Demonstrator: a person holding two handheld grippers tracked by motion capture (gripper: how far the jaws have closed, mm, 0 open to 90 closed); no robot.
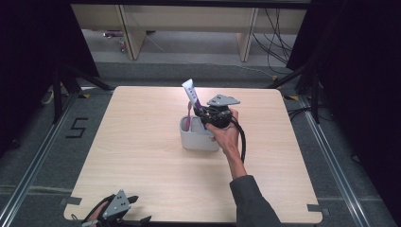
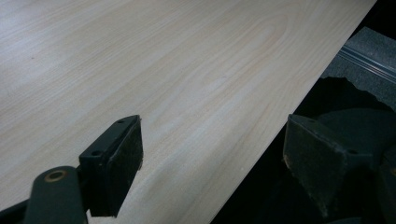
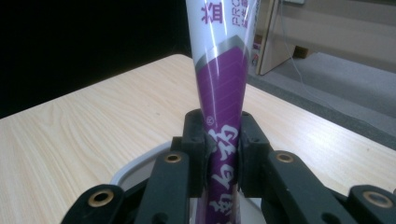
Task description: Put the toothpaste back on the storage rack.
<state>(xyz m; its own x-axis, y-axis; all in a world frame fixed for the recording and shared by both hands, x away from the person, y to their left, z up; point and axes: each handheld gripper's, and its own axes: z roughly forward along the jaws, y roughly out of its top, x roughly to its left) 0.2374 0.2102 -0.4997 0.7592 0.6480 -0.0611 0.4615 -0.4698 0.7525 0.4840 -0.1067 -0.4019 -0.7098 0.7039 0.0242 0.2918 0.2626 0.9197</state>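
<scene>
In the high view, the right gripper (image 1: 204,115) is sitting just right of the frame's centre, carried by the person's right hand (image 1: 226,134), whose sleeve is coming up from the bottom edge. It is gripping a purple and white toothpaste tube (image 1: 193,94), which is standing nearly upright and leaning toward the upper left of the frame, its lower end going down into a pale grey cup (image 1: 196,139) at the middle of the desk (image 1: 142,156). A pink toothbrush (image 1: 188,116) is standing in the left part of the same cup, just beside the tube.

In the right gripper view, the two black pads (image 3: 196,149) are pressing on either side of the tube (image 3: 222,93) in the lower centre of the frame, and the white rim of the cup (image 3: 135,170) is showing just below them.

The left gripper (image 1: 124,208) is resting at the lower left edge of the desk, well apart from the cup. In the left gripper view its jaws are standing wide apart with nothing between them, one over the bare wood (image 2: 163,70) and the other past the desk's edge at the lower right.
</scene>
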